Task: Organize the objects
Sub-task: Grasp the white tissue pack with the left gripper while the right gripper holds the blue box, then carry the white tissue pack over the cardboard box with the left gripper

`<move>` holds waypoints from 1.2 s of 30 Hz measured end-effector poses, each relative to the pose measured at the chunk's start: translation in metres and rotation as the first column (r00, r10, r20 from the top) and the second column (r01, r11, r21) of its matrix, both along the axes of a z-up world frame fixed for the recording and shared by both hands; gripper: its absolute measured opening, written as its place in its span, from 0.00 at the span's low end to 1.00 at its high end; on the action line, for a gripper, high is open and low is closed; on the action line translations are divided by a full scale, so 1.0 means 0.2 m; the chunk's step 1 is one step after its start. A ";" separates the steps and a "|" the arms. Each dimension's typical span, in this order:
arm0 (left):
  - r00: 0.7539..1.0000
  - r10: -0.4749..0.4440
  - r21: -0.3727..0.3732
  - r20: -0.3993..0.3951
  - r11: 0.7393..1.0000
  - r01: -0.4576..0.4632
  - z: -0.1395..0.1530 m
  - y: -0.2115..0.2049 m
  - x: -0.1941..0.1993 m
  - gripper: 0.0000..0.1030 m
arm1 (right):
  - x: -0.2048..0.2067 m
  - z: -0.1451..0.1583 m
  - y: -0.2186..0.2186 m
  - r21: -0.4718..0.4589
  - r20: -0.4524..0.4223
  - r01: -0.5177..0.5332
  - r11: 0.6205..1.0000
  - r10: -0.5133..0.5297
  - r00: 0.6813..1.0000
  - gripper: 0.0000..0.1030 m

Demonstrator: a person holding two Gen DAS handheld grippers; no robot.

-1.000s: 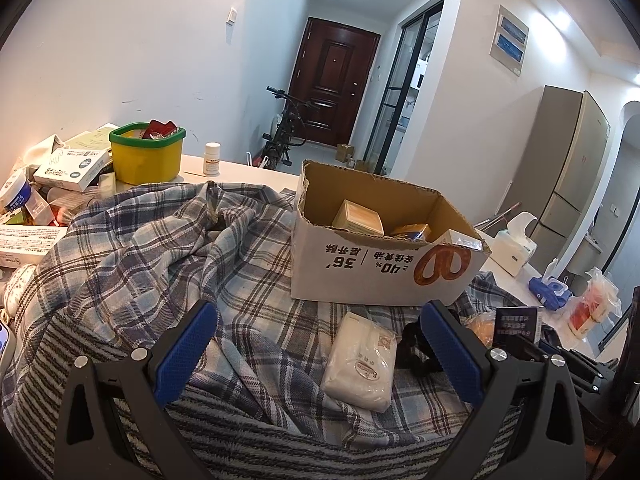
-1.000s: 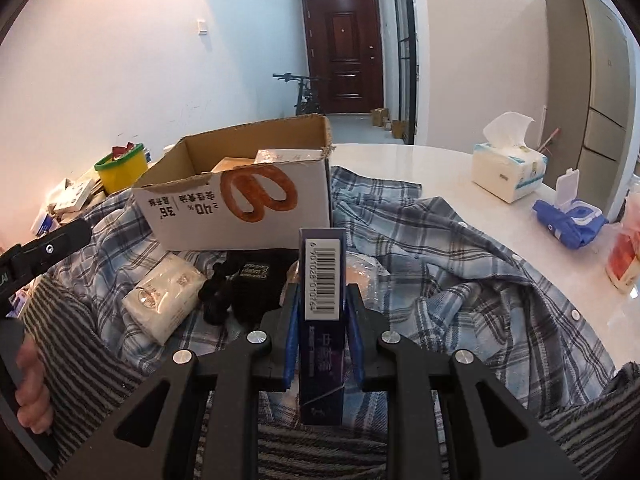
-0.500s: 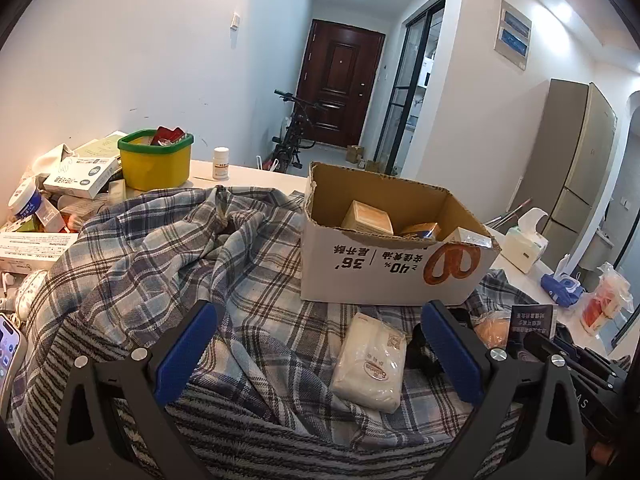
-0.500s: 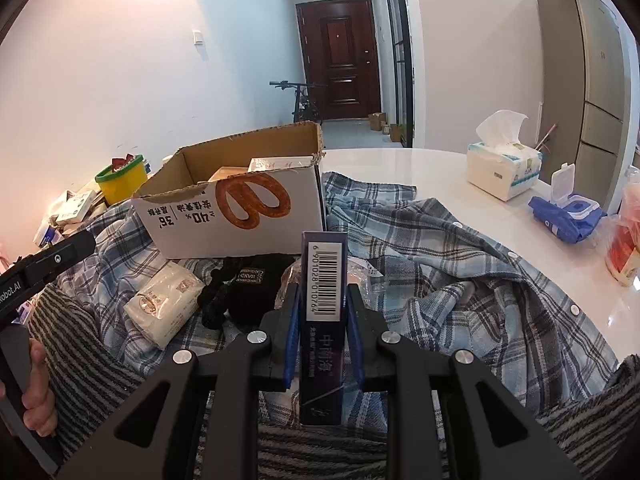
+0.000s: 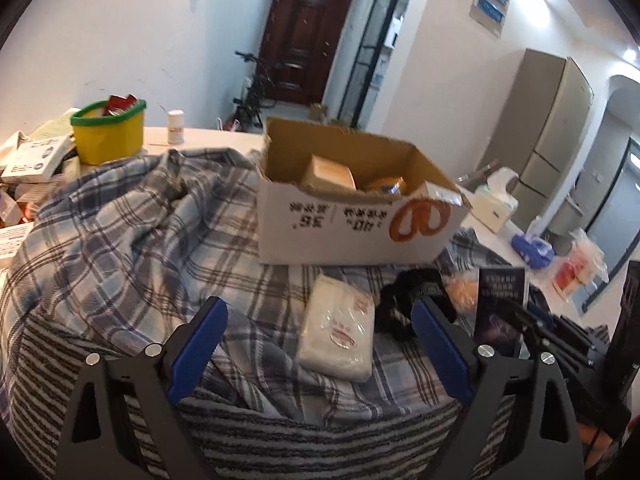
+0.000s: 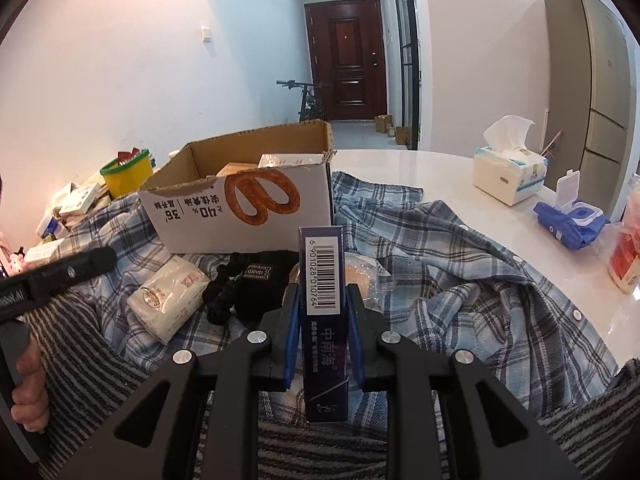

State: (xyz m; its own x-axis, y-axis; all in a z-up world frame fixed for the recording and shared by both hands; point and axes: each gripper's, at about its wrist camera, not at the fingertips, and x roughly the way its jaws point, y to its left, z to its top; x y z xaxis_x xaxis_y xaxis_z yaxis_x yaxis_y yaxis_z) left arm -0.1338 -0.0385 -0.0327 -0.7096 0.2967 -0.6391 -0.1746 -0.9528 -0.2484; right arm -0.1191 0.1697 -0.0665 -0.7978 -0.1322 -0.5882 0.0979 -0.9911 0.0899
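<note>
Two grippers were in play, and only one had anything in it. The right gripper (image 6: pixel 322 304) had its jaws clamped on the narrow sides of a dark blue cigarette pack (image 6: pixel 323 312), held upright with the barcode facing the camera, which I'd guess made it easy to carry and drop end-first. It hung just in front of the cardboard box (image 6: pixel 240 204), off its near right corner, above the plaid shirt (image 6: pixel 460 264) spread over the worktop (image 6: pixel 440 172).

That box looked like the collecting spot, open at the top with a tan carton (image 5: pixel 330 172) and a couple of other bits already inside, so my read is the pack was headed in next. It'd need lifting over the front wall first, since the pack sat lower than the rim.

The left gripper (image 5: pixel 320 344) had its jaws spread wide with nothing between them, parked in front of the box on the near side. Right ahead of it, between its fingers in that view, lay a white wrapped packet (image 5: pixel 338 334) flat on the shirt, just in front of the box. Beside that, closer to the box's right corner, sat a black pouch (image 6: pixel 256 284) and something orange in clear wrap (image 5: pixel 462 294). Probably waiting its turn for the packet, though that's a guess.
</note>
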 end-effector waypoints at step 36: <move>0.971 -0.188 -0.183 0.146 0.959 0.214 -0.11 0.22 -0.13 0.44 | 0.02 0.01 0.03 -0.050 -0.004 -0.018 0.999 0.018 1.000 0.20</move>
State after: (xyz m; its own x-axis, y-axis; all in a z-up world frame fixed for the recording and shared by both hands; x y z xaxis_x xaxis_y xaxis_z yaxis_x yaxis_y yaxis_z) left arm -0.1592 0.0050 -0.0543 -0.5581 0.2845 -0.7795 -0.3470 -0.9333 -0.0922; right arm -0.1146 0.1755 -0.0652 -0.7973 -0.1757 -0.5774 0.1160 -0.9835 0.1390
